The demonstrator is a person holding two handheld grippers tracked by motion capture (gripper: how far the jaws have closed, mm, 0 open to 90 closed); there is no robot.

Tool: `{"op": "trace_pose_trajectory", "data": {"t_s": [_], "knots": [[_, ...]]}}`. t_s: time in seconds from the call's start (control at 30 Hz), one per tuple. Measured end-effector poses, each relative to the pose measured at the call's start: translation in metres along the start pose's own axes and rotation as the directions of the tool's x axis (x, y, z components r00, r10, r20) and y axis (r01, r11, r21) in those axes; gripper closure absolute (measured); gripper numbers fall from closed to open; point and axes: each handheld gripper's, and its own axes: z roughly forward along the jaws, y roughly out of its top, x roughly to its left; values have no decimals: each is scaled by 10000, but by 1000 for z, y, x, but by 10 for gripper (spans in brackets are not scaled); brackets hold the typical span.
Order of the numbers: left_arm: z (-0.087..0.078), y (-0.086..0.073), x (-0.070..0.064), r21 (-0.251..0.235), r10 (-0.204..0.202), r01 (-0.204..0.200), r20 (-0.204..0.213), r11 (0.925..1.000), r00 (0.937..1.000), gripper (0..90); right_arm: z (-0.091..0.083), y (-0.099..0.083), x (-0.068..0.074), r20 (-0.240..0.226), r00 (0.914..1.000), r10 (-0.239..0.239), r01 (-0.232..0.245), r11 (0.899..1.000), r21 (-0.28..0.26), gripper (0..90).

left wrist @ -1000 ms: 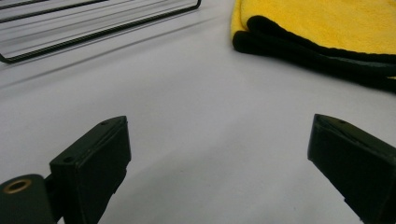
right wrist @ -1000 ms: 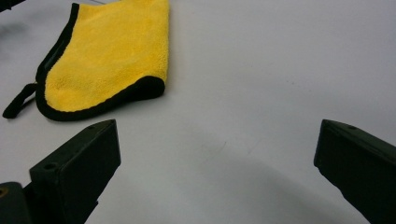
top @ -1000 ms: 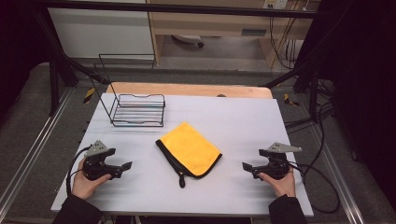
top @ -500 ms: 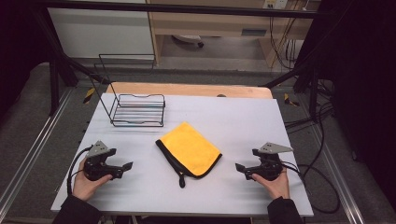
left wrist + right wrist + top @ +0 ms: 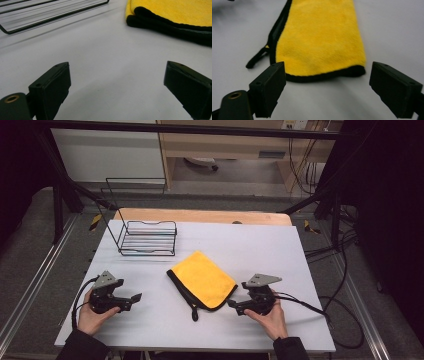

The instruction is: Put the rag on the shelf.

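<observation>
Nearest the viewer, at about 7 o'clock on the white counter (image 5: pixel 280 245), the left hand-held gripper (image 5: pixel 131 299) rests low on the surface in the person's left hand (image 5: pixel 92 315). In the left gripper view its jaws stand wide apart with only bare counter between them; the cloth lies beyond, toward 1 o'clock, well apart from the jaw tips.

At about 5 o'clock the right hand-held gripper (image 5: pixel 234 305) is held in the right hand (image 5: pixel 270 319), pointing toward 9 o'clock at the near corner of the folded yellow cloth (image 5: pixel 204 279). In the right gripper view (image 5: pixel 327 82) the jaws are likewise spread wide and grip nothing; the cloth's black-bound edge (image 5: pixel 324 76) lies just ahead of them, near but not yet between the pads.

At the centre of the counter the cloth lies flat, folded, with a black hanging loop (image 5: pixel 194 314) trailing toward 6 o'clock.

Farthest, at about 11 o'clock, a black wire basket (image 5: pixel 147 239) stands with nothing visible in it, well apart from the cloth.

Progress, as judged: the work is at its opening stage. No grasp has been made and the cloth is undisturbed. The right hand-held gripper appears placed to take the near edge; closing on it, lifting, and any handling or transfer of the cloth all remain to be done.
</observation>
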Motion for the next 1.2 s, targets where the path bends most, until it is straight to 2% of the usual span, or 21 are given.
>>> {"op": "trace_pose_trajectory", "data": {"t_s": [0.2, 0.27, 0.37, 0.57, 0.67, 0.8, 0.9, 0.93, 0.97, 1.0, 1.03, 1.07, 1.13, 1.2], "knots": [[0, 0, 1, 5, -21, 21, -26, 10000, 10000, 75, 24, 16, 23, -409, 9977, -538, 542, 9985, 100, 276], [0, 0, 0, 11, 17, -16, -56, 10000, 10000, 76, 27, 18, 27, -488, 9967, -643, 651, 9978, 145, 298], [-1, 0, 0, 0, 36, -36, -70, 10000, 10000, 77, 44, 23, 41, -732, 9918, -1048, 1081, 9932, 439, 373], [-1, 0, 1, -5, -20, 20, -79, 10000, 10000, 78, 67, 25, 58, -1097, 9793, -1699, 1810, 9783, 1007, 431], [-2, 0, 1, -15, -25, 25, -78, 10000, 10000, 79, 74, 25, 62, -920, 9753, -2007, 2111, 9698, 1225, 461], [-2, 0, 1, 4, -41, 41, -94, 10000, 9999, 81, 78, 22, 64, -774, 9694, -2329, 2409, 9634, 1179, 504], [-2, 0, 1, 7, -39, 39, -88, 10000, 10000, 83, 78, 20, 67, -626, 9606, -2707, 2765, 9536, 1190, 526], [-1, 0, 1, 8, -42, 43, -96, 10000, 9999, 84, 79, 20, 68, -552, 9556, -2896, 2943, 9477, 1236, 533], [-1, 0, 1, 8, -54, 54, -91, 10000, 9999, 85, 80, 20, 69, -497, 9466, -3186, 3224, 9378, 1292, 539], [-1, 0, 1, 8, -63, 63, -87, 10000, 9999, 85, 80, 20, 69, -497, 9466, -3186, 3224, 9378, 1292, 539], [-2, 0, 1, 2, -74, 74, -80, 10000, 9999, 85, 81, 21, 72, -361, 9352, -3523, 3537, 9237, 1472, 552], [-2, 0, 1, -8, -71, 71, -76, 10000, 9999, 85, 81, 22, 72, -358, 9334, -3570, 3582, 9212, 1520, 565], [-2, 0, 1, -14, -68, 68, -75, 10000, 9999, 86, 82, 23, 72, -357, 9367, -3483, 3495, 9238, 1566, 613], [-2, 0, 1, -8, -70, 70, -72, 10000, 9999, 86, 81, 24, 70, -295, 9359, -3511, 3511, 9223, 1618, 677]]}}
